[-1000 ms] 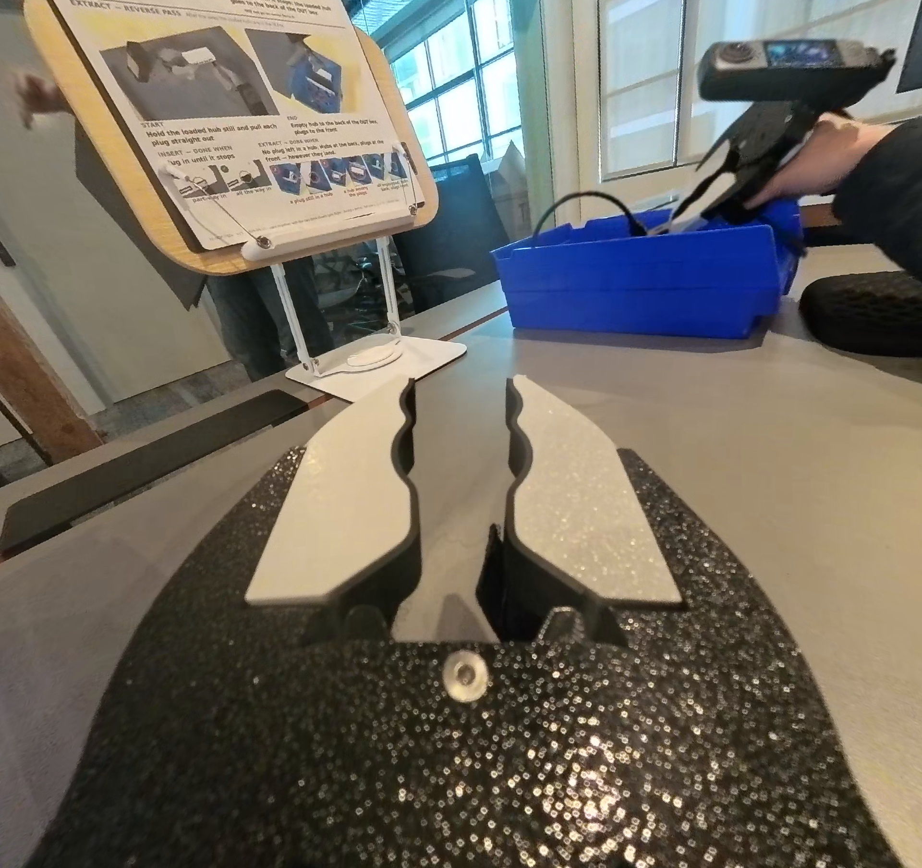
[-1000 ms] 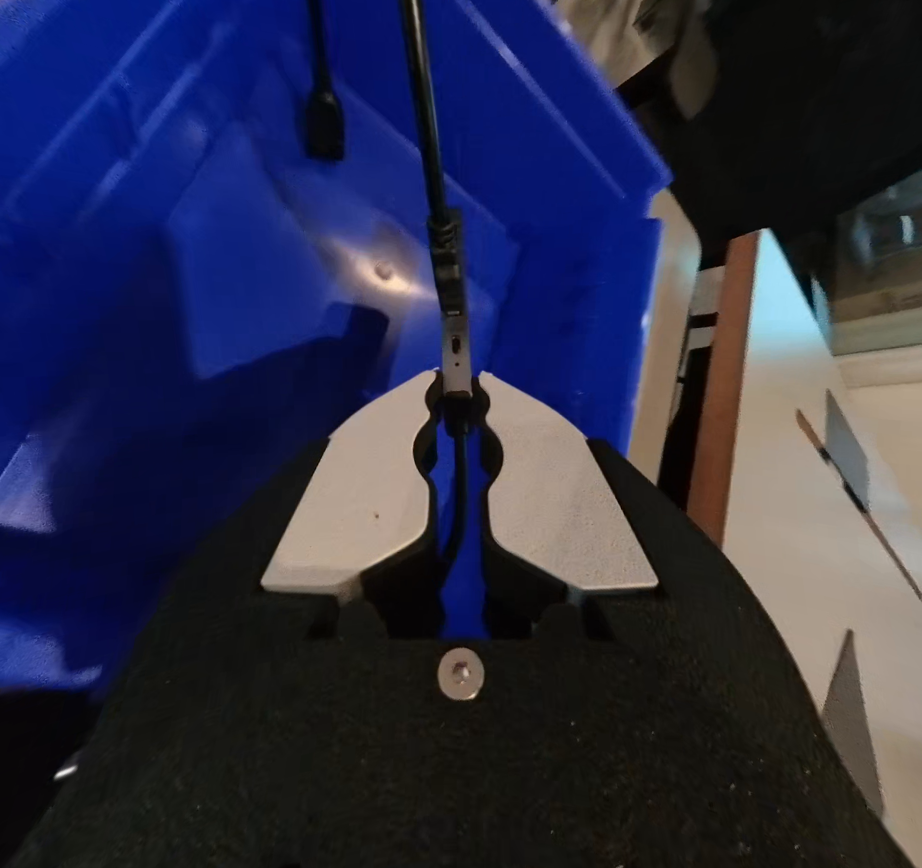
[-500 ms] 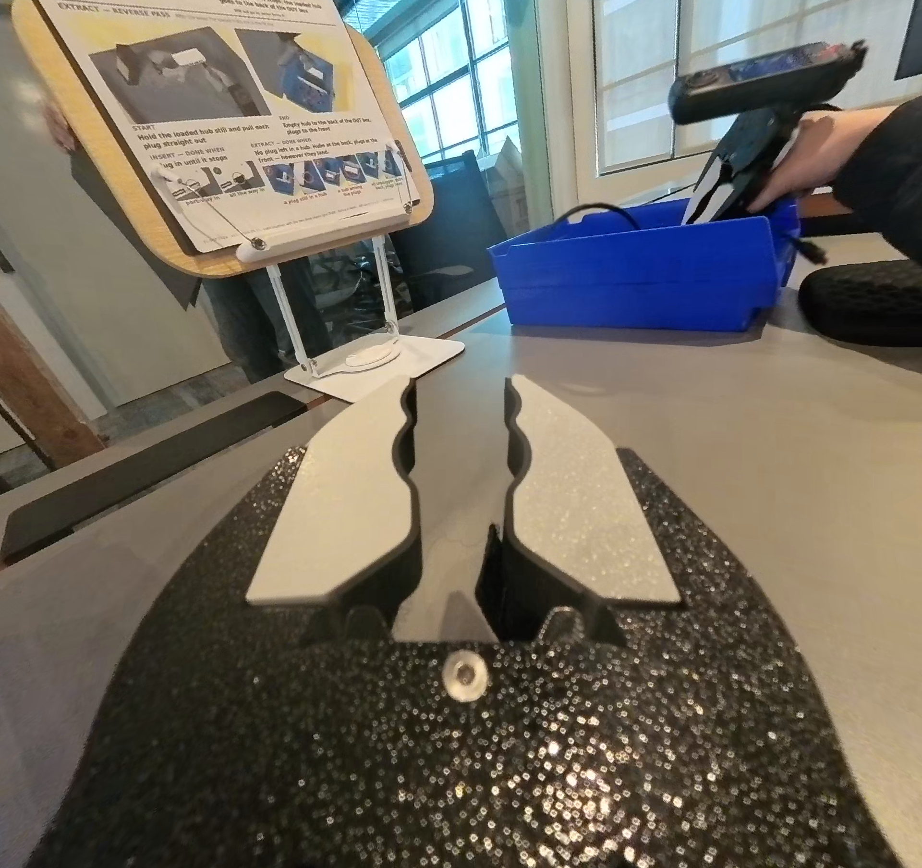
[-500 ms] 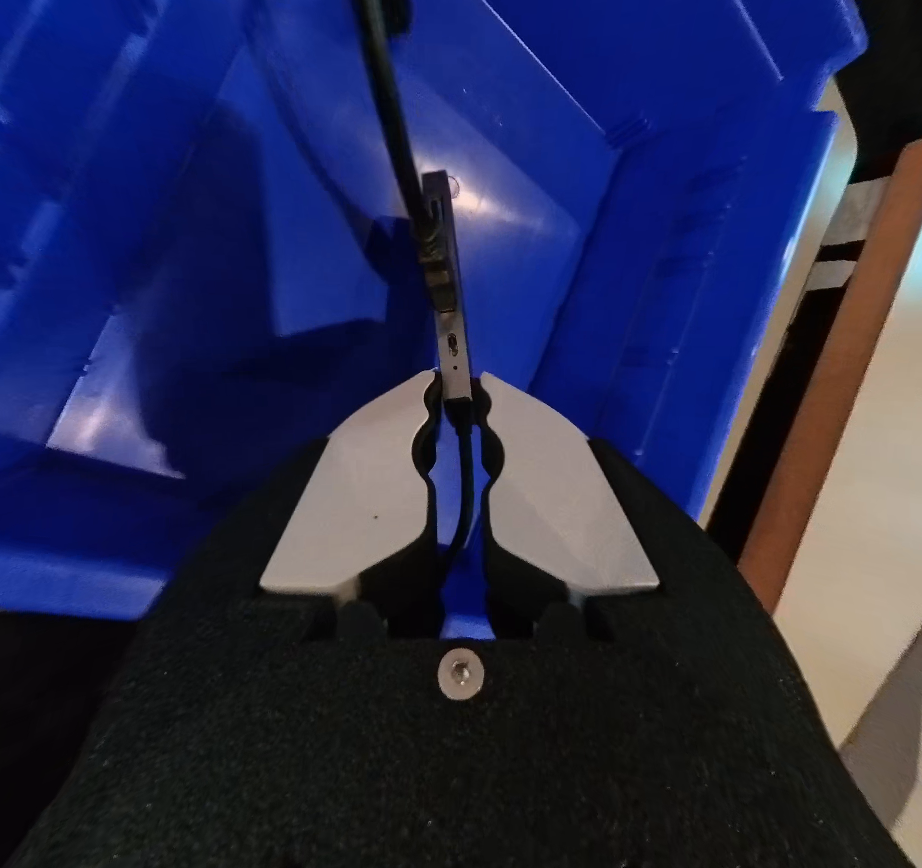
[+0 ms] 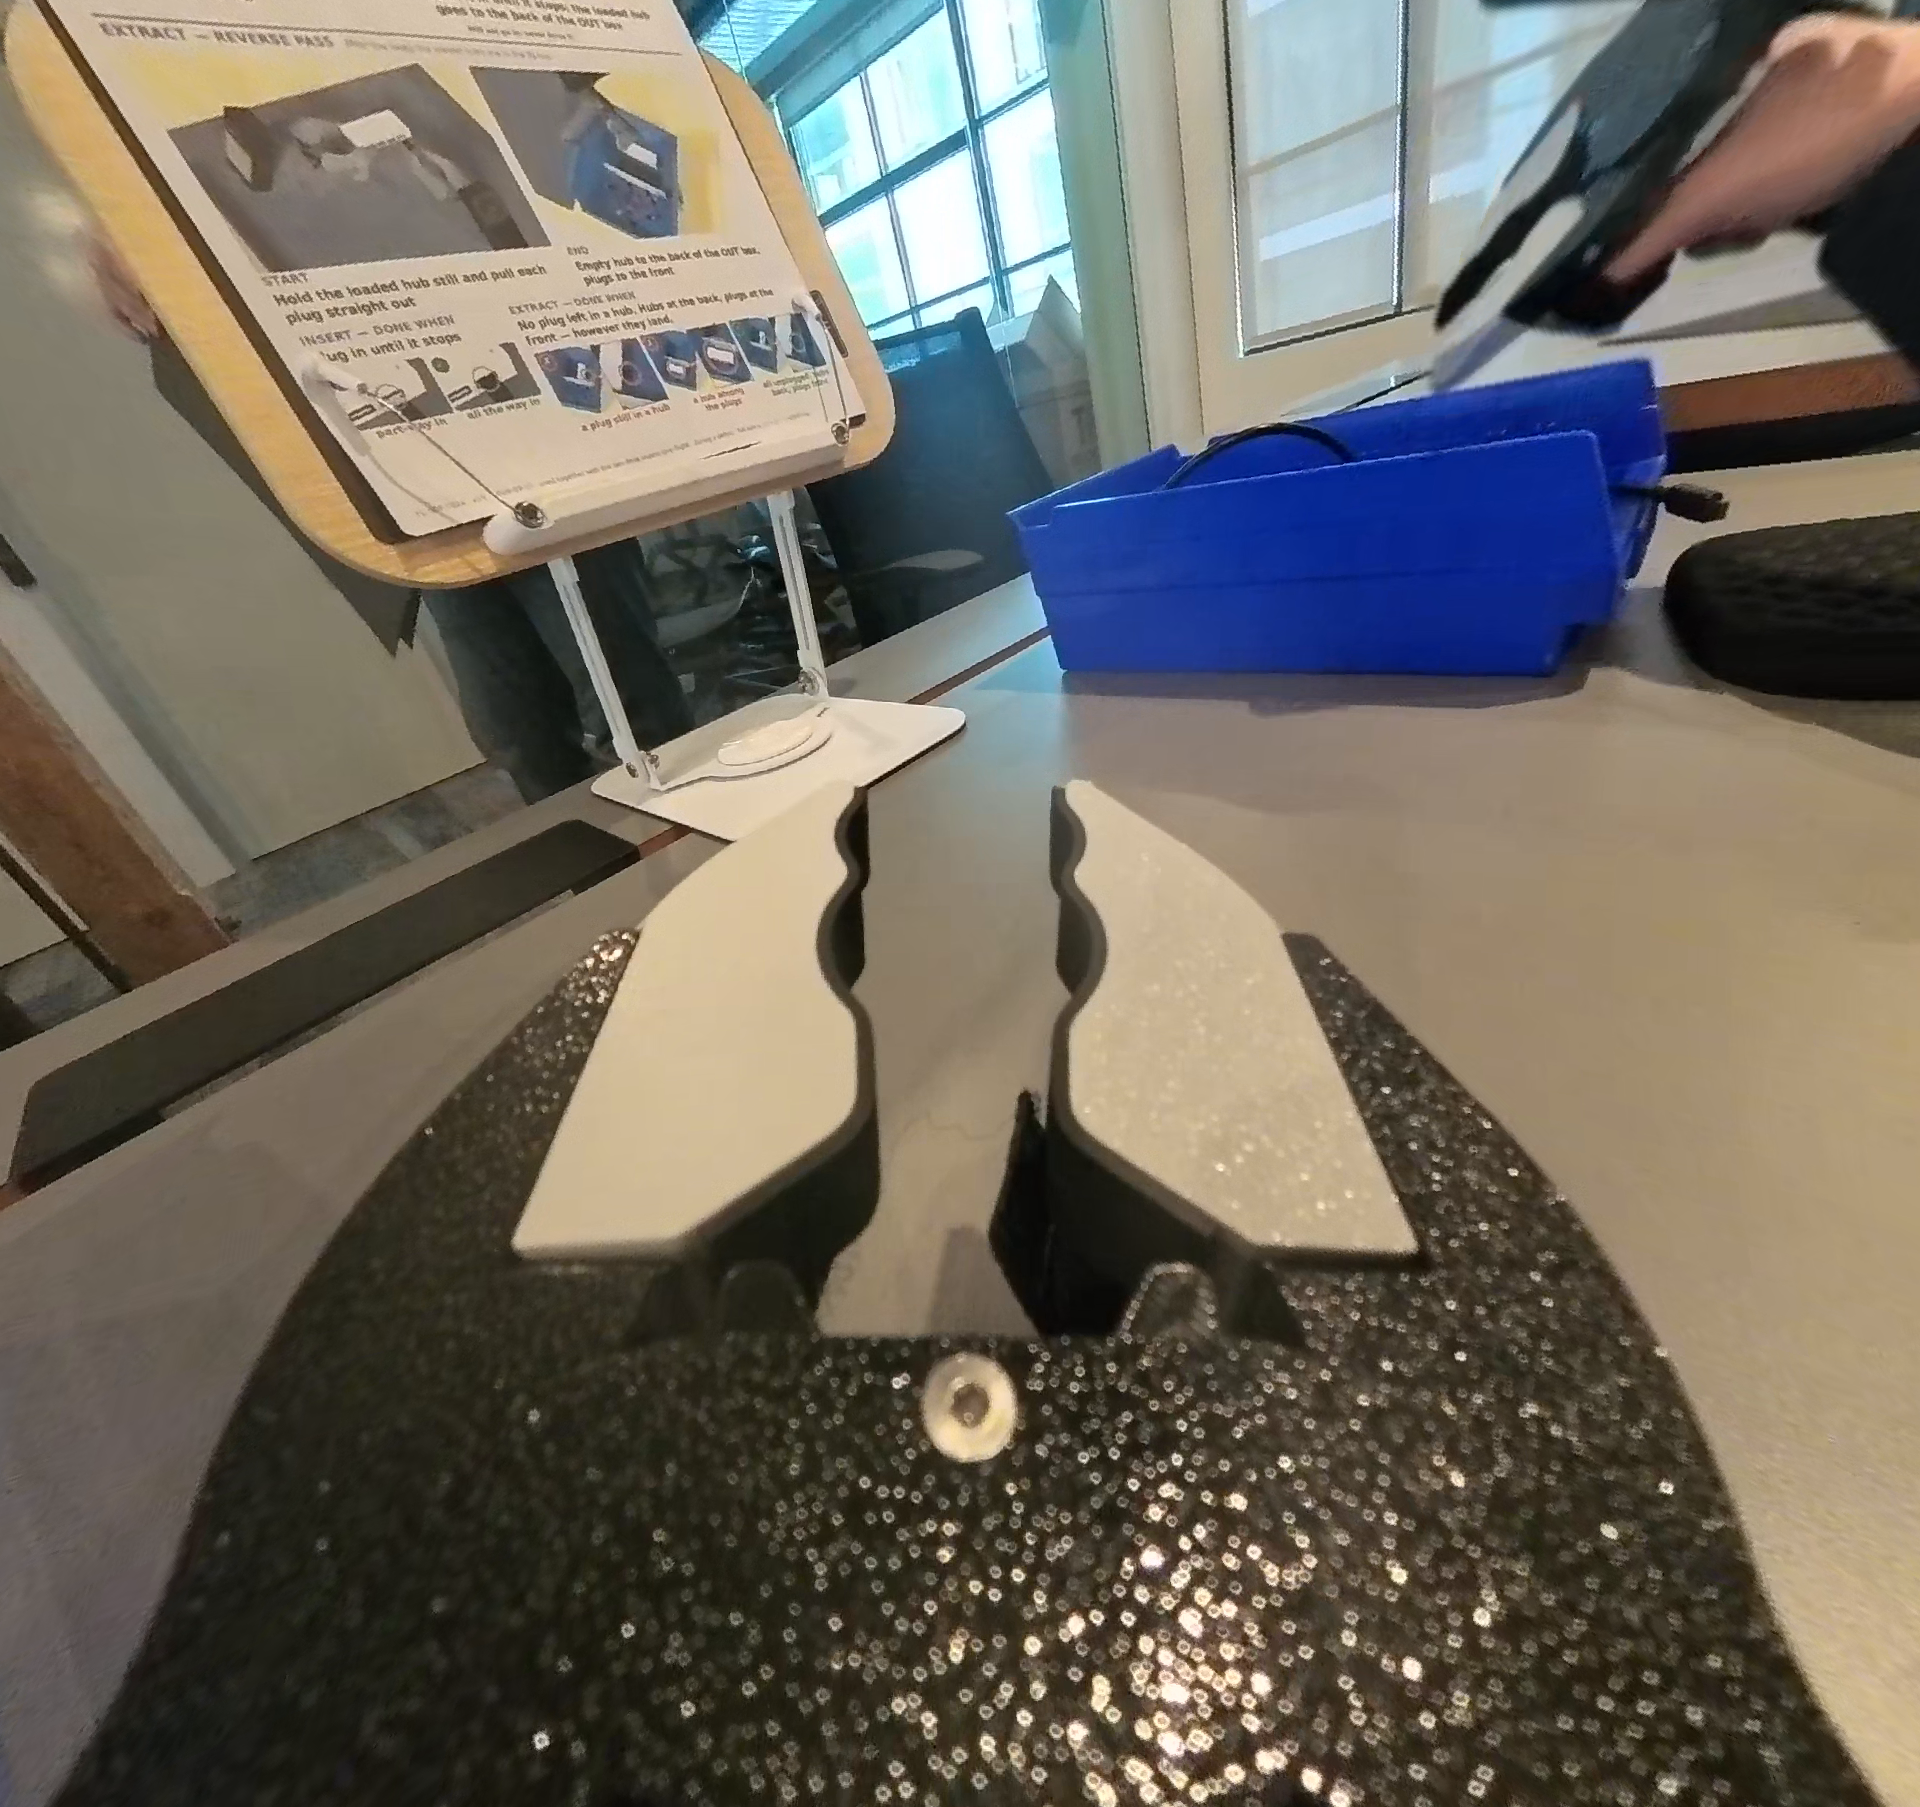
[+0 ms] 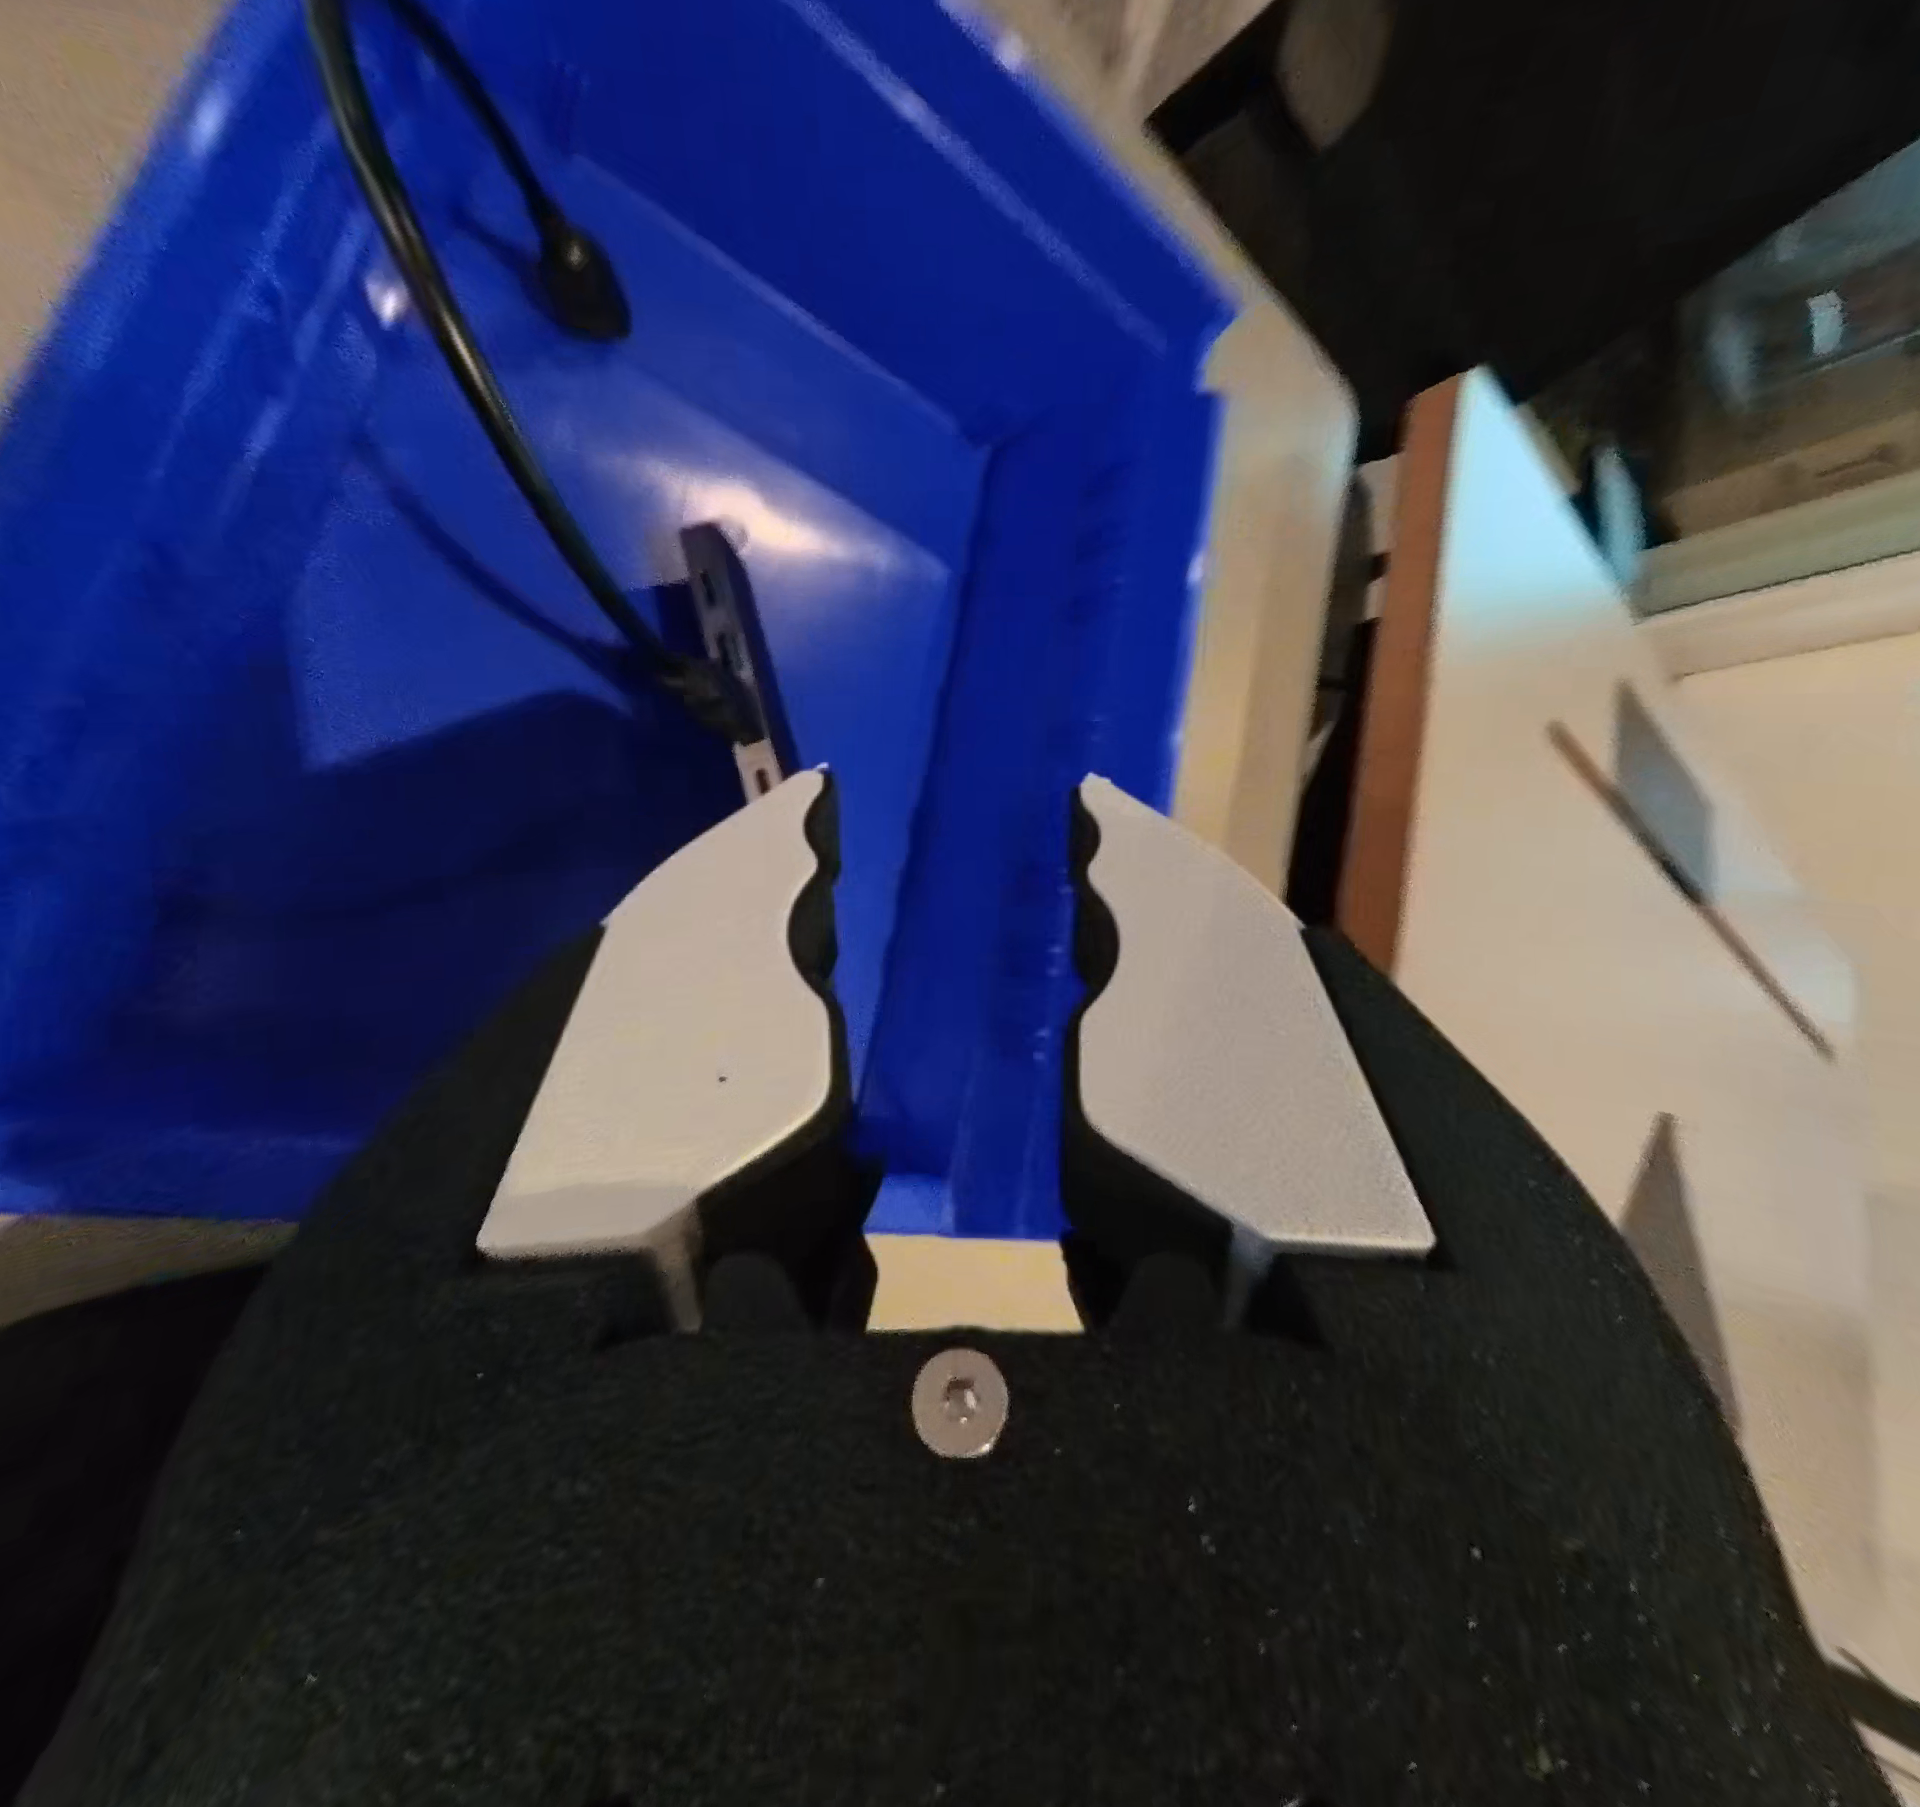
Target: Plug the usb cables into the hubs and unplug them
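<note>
Right claw [image 6: 951, 791]: spread, empty, above blue bin [image 6: 1039, 510]. Hub [image 6: 743, 656] with black cable [image 6: 436, 303] plugged in lies in bin, just beyond left fingertip. Left claw [image 5: 956, 812]: spread, empty, over worktop [image 5: 1455, 874]. Step judged: loaded hub deposited. Next: fetch another hub and plug.

My left hand-held gripper [image 5: 956, 827] has two pale grey fingers [image 5: 717, 1051] with wavy black inner edges, set in a glittery black body with one silver screw [image 5: 968, 1423]. My right hand-held gripper [image 6: 951, 801] matches it, but its body is matte black. A dark sleeve [image 5: 1870, 271] covers my right arm.
</note>
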Available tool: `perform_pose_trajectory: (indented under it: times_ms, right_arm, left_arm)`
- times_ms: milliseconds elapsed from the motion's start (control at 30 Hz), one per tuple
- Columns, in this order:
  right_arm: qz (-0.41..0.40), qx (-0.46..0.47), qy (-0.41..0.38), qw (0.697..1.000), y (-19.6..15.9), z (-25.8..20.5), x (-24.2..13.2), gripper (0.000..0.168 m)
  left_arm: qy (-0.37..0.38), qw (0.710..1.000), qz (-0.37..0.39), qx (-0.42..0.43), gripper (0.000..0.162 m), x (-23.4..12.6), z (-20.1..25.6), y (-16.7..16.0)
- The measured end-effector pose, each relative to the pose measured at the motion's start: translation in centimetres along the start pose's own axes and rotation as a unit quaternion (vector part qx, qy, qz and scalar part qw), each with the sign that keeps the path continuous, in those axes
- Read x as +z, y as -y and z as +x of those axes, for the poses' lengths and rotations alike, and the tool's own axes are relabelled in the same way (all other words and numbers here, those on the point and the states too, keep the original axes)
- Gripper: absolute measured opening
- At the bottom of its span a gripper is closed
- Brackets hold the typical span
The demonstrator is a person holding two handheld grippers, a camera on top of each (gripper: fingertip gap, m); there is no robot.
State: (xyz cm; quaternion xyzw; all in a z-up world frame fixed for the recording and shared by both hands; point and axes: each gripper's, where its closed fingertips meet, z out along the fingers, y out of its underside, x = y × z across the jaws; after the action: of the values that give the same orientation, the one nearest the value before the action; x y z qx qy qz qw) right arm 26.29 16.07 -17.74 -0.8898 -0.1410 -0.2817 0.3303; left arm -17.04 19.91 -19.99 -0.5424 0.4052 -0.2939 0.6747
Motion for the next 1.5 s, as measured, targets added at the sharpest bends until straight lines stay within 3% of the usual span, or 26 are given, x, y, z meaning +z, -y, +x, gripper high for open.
perform_pose_trajectory:
  times_ms: [167,367,533,733,867,1000,1100,1500]
  right_arm:
    - [0.087,-0.042,-0.064,0.993,5.4,0.3,-5.4,0.034]
    - [0.202,-0.123,-0.022,0.971,12.4,-5.3,-9.2,0.032]
    - [0.316,-0.138,0.065,0.937,17.7,-11.5,-10.1,0.032]
    - [0.451,-0.016,0.171,0.876,23.1,-19.3,-6.9,0.041]
    - [0.520,0.080,0.180,0.831,23.1,-22.7,-5.2,0.042]
    - [0.562,0.012,0.135,0.816,22.1,-25.9,-5.2,0.040]
    - [0.588,0.017,0.124,0.799,22.1,-25.7,-6.4,0.040]
    - [0.559,0.086,0.162,0.808,21.6,-24.3,-4.5,0.037]
  left_arm:
    - [0.000,1.000,0.000,0.002,0.033,0.0,0.0,0.0]
    - [-0.001,1.000,0.000,0.003,0.033,0.0,0.1,0.0]
    - [0.001,1.000,-0.002,0.006,0.032,0.0,0.1,-0.1]
    - [-0.001,1.000,-0.002,0.007,0.032,0.0,0.1,0.0]
    - [0.000,1.000,-0.002,0.009,0.032,0.0,0.1,0.0]
    - [0.001,1.000,-0.003,0.011,0.032,0.0,0.1,0.0]
    - [0.000,1.000,-0.003,0.014,0.032,0.0,0.2,-0.1]
    - [-0.001,1.000,-0.003,0.018,0.032,0.0,0.3,0.0]
